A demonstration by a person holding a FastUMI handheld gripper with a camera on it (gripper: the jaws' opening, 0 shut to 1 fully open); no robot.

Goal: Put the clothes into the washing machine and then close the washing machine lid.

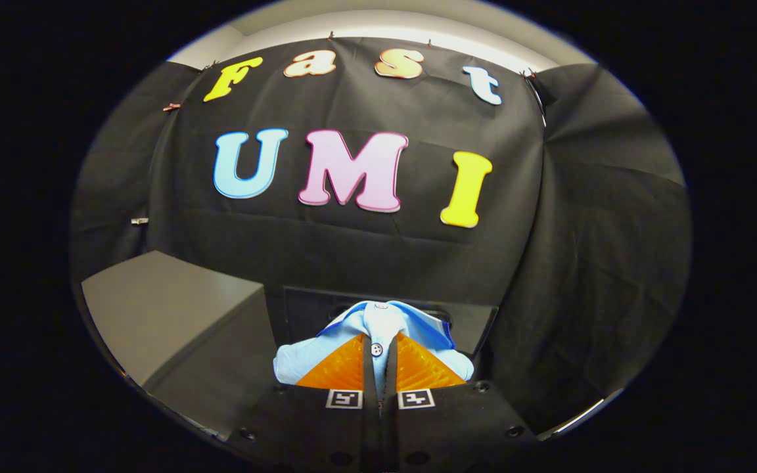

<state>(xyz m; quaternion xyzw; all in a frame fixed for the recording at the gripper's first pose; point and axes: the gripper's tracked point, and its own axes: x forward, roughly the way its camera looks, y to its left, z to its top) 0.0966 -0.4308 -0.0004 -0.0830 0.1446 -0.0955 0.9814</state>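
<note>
A light blue shirt (378, 325) with white buttons and a darker blue collar is bunched up between and around my fingers. My gripper (379, 355) is shut on the shirt, the two fingers pressed close together with a thin fold of cloth and a button between them. The shirt hangs lifted, in front of a dark box-like opening (306, 305) just beyond it; I cannot tell whether this is the washing machine. The lower part of the shirt is hidden behind the fingers.
A grey flat-topped block (161, 309) stands to the left of the fingers, its dark side facing the dark box. Black cloth walls close the booth behind and to the right.
</note>
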